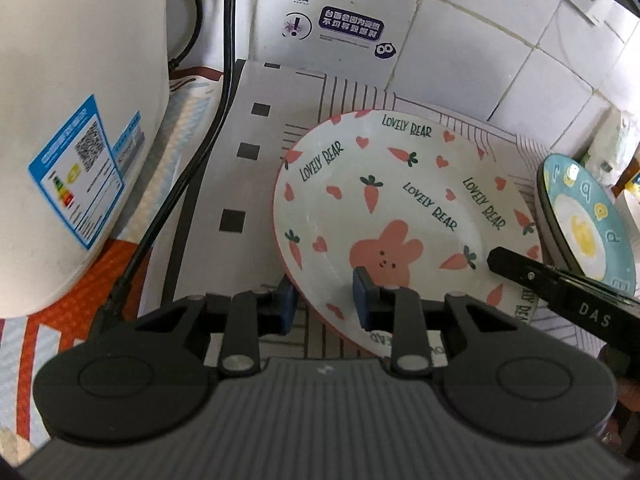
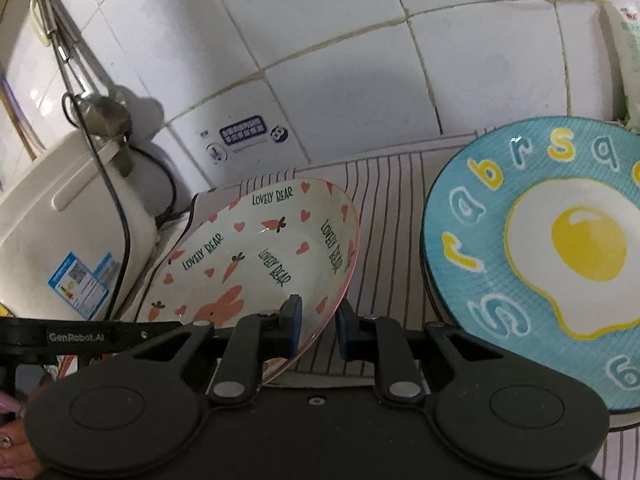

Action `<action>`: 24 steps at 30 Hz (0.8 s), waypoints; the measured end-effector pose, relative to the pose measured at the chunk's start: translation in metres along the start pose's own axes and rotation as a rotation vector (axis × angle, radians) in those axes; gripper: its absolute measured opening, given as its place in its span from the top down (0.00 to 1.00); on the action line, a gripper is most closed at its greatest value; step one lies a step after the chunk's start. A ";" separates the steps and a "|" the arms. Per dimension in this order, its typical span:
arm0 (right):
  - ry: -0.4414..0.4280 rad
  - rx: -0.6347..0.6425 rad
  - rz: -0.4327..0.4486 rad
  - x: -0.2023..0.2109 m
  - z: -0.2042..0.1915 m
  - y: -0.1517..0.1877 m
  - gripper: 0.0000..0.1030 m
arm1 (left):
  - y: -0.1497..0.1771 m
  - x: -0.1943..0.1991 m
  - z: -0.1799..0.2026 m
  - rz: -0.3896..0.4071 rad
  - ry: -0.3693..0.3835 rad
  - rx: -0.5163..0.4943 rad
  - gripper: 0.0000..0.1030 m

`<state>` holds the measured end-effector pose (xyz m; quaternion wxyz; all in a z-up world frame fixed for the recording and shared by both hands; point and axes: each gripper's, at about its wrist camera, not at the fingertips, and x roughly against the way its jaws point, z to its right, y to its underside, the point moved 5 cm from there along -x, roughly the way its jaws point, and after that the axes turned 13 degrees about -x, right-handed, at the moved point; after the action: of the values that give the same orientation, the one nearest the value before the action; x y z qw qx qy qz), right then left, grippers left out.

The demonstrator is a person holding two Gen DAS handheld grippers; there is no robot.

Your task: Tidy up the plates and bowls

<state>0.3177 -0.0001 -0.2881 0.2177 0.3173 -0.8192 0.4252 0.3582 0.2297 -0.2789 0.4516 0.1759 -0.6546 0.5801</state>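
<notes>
In the left wrist view we see our left gripper (image 1: 325,302) clenched on the near rim of the bunny plate (image 1: 404,204), one blue pad under the rim and the other on its upper face beside the pink bunny. The plate is tilted, over the striped mat (image 1: 304,128). To its right stands the egg plate (image 1: 588,220), just beside it, and the black body of our right gripper (image 1: 560,292) reaches in from the right over the bunny plate's edge. On the far left sits a white appliance (image 1: 72,128) with a black cord (image 1: 200,160) running down beside it.

In the right wrist view our right gripper (image 2: 318,330) is clenched on the bunny plate's (image 2: 260,248) near right rim, the edge pinched between both pads. The egg plate (image 2: 540,264) lies to the right on the mat (image 2: 392,220), apart from the bunny plate. The white appliance (image 2: 60,232) stands far left against the tiled wall (image 2: 340,60).
</notes>
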 end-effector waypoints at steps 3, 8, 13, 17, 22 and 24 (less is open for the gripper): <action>-0.010 0.004 -0.009 0.005 0.000 0.002 0.79 | 0.005 0.006 0.003 -0.006 0.013 0.000 0.73; -0.042 0.036 -0.013 0.020 -0.002 -0.001 0.79 | 0.010 0.025 0.011 0.012 0.025 -0.006 0.73; -0.055 0.054 0.009 0.043 -0.006 -0.001 0.79 | 0.006 0.050 0.027 0.038 0.008 -0.043 0.73; -0.078 0.049 0.038 0.067 -0.002 -0.007 0.79 | 0.000 0.068 0.044 0.067 0.006 -0.081 0.73; -0.099 0.105 0.080 0.097 0.005 -0.021 0.78 | -0.009 0.086 0.068 0.083 0.044 -0.078 0.73; -0.098 0.111 0.097 0.110 0.008 -0.029 0.78 | -0.014 0.090 0.080 0.098 0.053 -0.088 0.73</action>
<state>0.2599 -0.0566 -0.2077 0.1388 0.3092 -0.8185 0.4639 0.2901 0.1789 -0.1924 0.4472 0.1084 -0.6753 0.5764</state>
